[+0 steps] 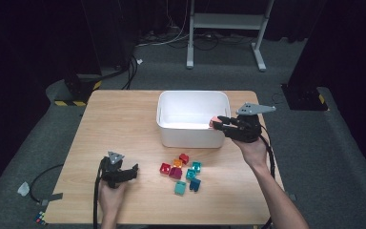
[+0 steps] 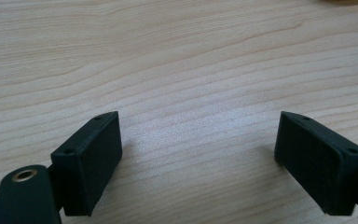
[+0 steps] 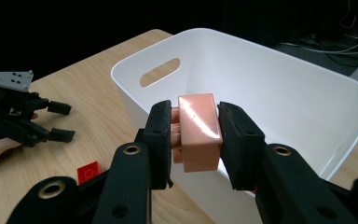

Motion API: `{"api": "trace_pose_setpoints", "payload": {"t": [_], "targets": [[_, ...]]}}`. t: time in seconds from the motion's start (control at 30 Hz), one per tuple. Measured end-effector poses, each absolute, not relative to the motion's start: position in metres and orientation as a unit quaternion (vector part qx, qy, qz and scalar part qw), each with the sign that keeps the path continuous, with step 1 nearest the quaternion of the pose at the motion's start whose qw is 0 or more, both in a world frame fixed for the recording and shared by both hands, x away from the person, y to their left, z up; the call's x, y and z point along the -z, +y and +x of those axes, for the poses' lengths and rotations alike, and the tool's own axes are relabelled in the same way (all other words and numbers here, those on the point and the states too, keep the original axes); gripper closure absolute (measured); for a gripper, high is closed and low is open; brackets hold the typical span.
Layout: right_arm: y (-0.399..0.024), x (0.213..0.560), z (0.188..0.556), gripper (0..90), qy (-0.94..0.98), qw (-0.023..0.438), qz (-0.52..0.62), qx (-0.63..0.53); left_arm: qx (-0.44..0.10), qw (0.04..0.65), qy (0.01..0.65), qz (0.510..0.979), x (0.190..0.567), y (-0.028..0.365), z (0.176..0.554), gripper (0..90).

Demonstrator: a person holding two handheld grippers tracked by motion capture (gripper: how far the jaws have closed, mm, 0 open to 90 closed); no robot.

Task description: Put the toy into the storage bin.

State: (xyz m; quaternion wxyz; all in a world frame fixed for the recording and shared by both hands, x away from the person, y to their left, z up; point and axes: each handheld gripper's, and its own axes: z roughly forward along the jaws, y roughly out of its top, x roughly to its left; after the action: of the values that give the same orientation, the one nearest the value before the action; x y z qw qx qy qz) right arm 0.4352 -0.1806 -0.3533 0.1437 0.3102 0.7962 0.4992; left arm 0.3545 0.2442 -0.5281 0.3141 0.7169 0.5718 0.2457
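My right gripper (image 1: 218, 122) (image 3: 196, 135) is shut on a pink brick (image 3: 196, 131) (image 1: 214, 122) and holds it above the near right rim of the white bin (image 1: 190, 133) (image 3: 279, 88). The bin looks bare inside. Several coloured bricks (image 1: 183, 171) in red, orange, magenta and teal lie on the wooden table (image 1: 119, 124) in front of the bin. My left gripper (image 1: 132, 171) (image 2: 198, 154) rests low on the table at the near left, open, with bare wood (image 2: 191, 93) between its jaws. It also appears far off at the left of the right gripper view (image 3: 60, 121).
One red brick (image 3: 89, 171) lies on the table just below the bin's front wall. The bin has a slot handle (image 3: 160, 72) in its end wall. Beyond the table stand a white metal frame (image 1: 226, 28), cables and dark curtains.
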Motion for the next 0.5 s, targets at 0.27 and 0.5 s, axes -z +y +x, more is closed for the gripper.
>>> {"api": "trace_pose_setpoints", "payload": {"t": [0.27, 0.5], "targets": [[-0.177, 0.345, 0.448, 65.7, 0.796, 0.146, 0.314, -0.497, -0.245, 0.314, 0.572, 0.717, 0.528, 0.244, 0.354, 14.9], [-0.174, 0.342, 0.457, 65.7, 0.794, 0.147, 0.316, -0.497, -0.245, 0.315, 0.572, 0.717, 0.528, 0.244, 0.354, 14.9]]}}
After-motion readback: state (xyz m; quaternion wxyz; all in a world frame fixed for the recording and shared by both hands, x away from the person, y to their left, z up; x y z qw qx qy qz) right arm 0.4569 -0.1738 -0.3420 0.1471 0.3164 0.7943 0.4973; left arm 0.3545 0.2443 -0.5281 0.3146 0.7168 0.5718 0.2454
